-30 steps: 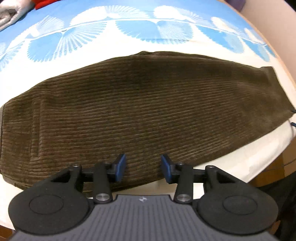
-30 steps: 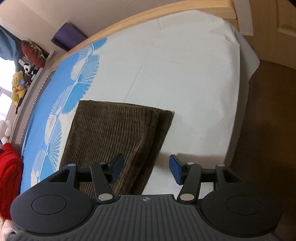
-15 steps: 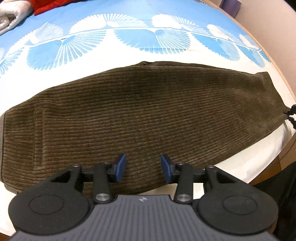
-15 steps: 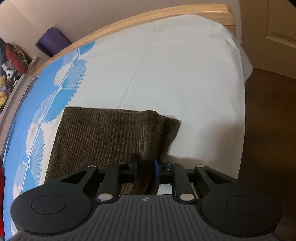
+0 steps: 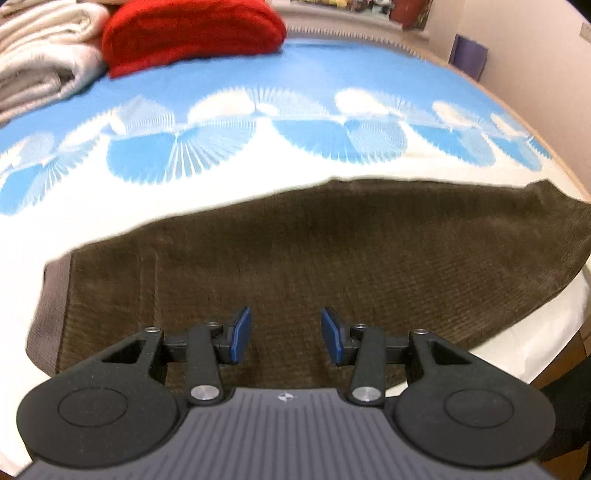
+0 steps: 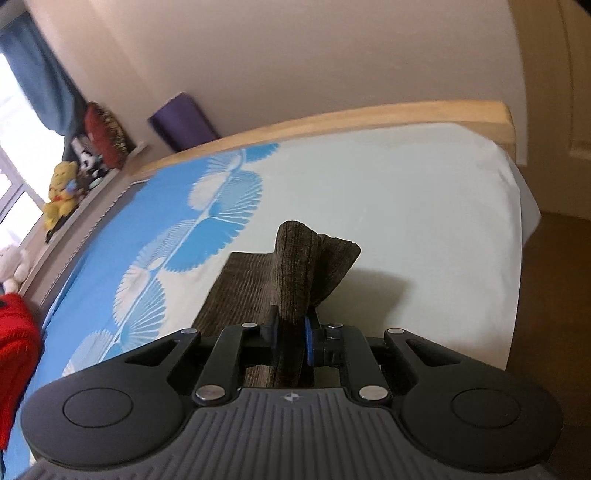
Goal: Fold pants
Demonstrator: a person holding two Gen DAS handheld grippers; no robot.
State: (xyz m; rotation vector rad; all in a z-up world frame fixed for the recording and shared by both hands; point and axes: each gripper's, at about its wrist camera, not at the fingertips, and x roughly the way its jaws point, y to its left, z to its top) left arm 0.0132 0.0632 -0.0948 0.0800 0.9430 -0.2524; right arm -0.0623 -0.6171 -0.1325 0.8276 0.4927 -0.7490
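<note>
Bed [image 5: 295, 110]: brown corduroy pants [image 5: 332, 251] lie flat along its near edge. Soft, thick, limp cloth; best taken at hems or waistband. Right gripper [image 6: 291, 341] jaws pinch the lifted leg end; left gripper [image 5: 284, 334] jaws spread above the pants' near edge.

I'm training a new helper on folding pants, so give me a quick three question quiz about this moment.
1. True or false: the right gripper is shut on the pants.
2. The left gripper is: A) open above the pants, B) shut on the waistband, C) out of view.
3. What red thing lies at the far end of the bed?

Key: 1 true; 2 A; 3 a folded red cloth.
</note>
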